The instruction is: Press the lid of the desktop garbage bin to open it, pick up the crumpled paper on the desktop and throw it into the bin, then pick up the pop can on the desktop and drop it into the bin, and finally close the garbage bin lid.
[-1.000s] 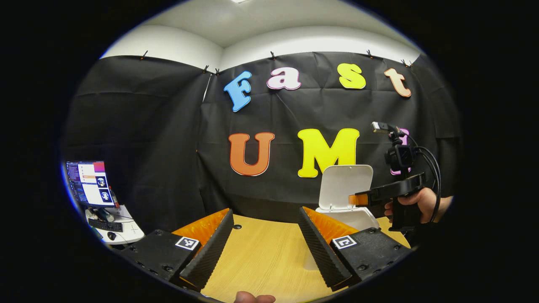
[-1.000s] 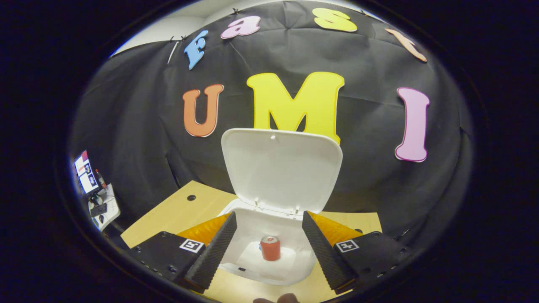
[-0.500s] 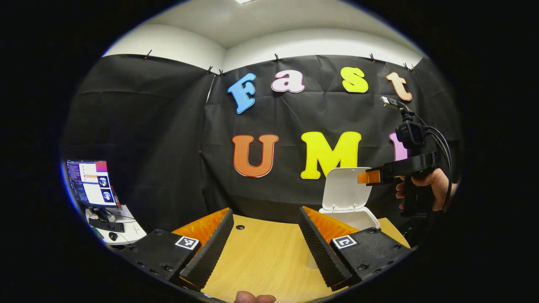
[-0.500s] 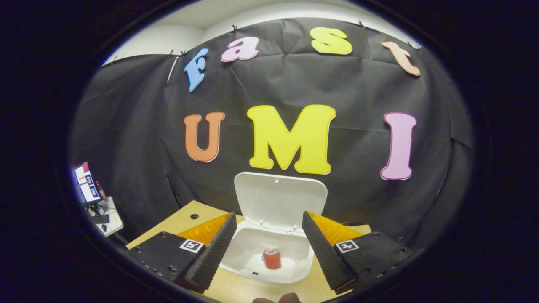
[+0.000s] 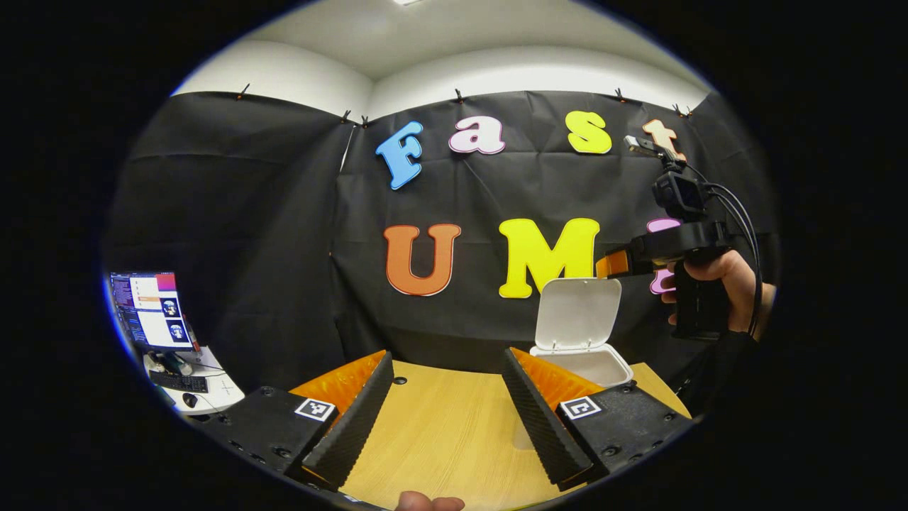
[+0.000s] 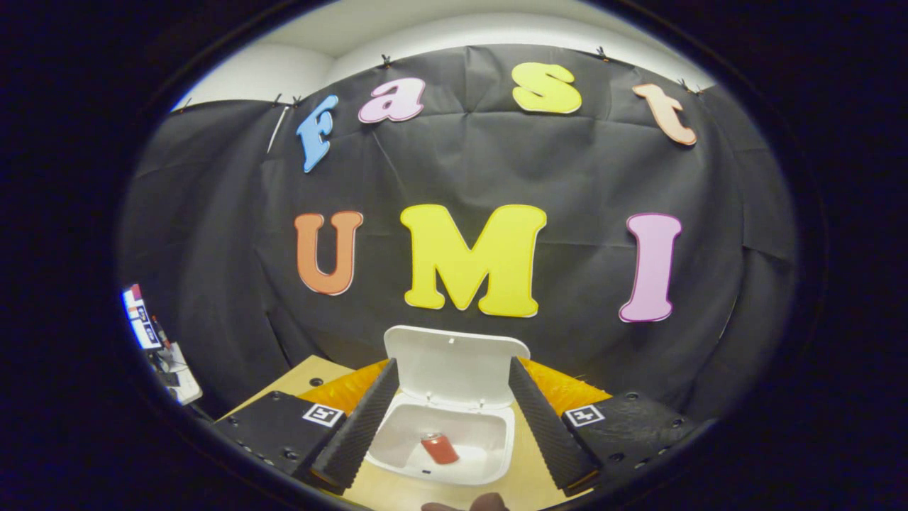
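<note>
Both grippers gape empty: right gripper point(image 6: 447, 426) high above the bin point(image 6: 397, 454), lid point(image 6: 454, 365) raised, can point(image 6: 440, 448) lying lower centre inside; left gripper point(image 5: 447, 419) idles over the table point(image 5: 440, 440).

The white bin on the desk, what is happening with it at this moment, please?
A person holds a hand-held gripper in each hand. The white bin stands on the wooden desk with its lid raised, and the red pop can lies tilted inside it. The right hand-held gripper hangs above the bin, open and holding nothing; the left gripper view shows it by the lid's top edge. The left hand-held gripper is open over the desk. The lid is not yet closed.
</note>
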The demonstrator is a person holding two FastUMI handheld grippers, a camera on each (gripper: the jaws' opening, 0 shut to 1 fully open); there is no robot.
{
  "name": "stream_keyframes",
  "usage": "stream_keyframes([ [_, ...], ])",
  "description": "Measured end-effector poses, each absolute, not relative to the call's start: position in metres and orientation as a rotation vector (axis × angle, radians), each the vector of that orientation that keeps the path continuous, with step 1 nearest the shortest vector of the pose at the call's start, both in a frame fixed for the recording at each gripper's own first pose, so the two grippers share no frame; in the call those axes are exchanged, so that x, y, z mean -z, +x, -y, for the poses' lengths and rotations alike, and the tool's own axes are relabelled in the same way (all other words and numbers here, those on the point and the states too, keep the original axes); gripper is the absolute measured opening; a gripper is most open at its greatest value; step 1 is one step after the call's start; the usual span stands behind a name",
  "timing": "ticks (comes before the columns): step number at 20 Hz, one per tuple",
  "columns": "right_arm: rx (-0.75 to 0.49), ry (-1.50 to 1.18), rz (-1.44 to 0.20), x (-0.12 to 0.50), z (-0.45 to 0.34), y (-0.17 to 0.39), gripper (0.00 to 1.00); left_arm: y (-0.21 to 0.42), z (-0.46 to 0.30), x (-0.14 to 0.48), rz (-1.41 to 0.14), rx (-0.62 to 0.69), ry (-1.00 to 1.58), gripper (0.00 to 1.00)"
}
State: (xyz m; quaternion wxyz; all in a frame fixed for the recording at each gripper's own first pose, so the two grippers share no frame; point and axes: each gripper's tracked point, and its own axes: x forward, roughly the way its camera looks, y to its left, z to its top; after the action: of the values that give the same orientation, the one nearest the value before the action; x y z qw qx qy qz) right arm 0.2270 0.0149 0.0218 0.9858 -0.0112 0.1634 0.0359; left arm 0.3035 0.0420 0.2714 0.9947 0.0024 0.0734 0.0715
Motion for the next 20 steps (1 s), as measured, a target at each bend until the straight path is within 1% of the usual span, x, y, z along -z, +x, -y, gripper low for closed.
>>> stream_keyframes([
  [2, -0.050, -0.028, -0.326, -0.025, -0.012, 0.233, 0.97, 0.306, -0.041, -0.271, -0.152, -0.145, 0.006, 0.99],
  [8, -0.059, -0.022, -0.317, -0.031, -0.019, 0.243, 0.96, 0.315, -0.035, -0.275, -0.134, -0.138, 0.003, 0.99],
  [10, -0.055, -0.025, -0.314, -0.032, -0.017, 0.248, 0.98, 0.319, -0.031, -0.274, -0.131, -0.131, 0.004, 0.99],
  [13, -0.042, -0.032, -0.311, -0.032, -0.015, 0.264, 0.97, 0.324, -0.032, -0.268, -0.147, -0.128, -0.005, 0.99],
  [14, -0.037, -0.031, -0.309, -0.032, -0.015, 0.270, 0.98, 0.327, -0.033, -0.267, -0.150, -0.130, -0.006, 0.99],
  [15, -0.035, -0.027, -0.308, -0.032, -0.016, 0.276, 0.96, 0.329, -0.034, -0.267, -0.150, -0.134, -0.006, 0.99],
  [16, -0.032, -0.025, -0.310, -0.031, -0.018, 0.284, 0.97, 0.331, -0.034, -0.267, -0.152, -0.138, -0.007, 0.99],
  [20, -0.007, -0.018, -0.327, -0.020, -0.022, 0.317, 0.96, 0.337, -0.036, -0.266, -0.156, -0.149, -0.010, 0.99],
])
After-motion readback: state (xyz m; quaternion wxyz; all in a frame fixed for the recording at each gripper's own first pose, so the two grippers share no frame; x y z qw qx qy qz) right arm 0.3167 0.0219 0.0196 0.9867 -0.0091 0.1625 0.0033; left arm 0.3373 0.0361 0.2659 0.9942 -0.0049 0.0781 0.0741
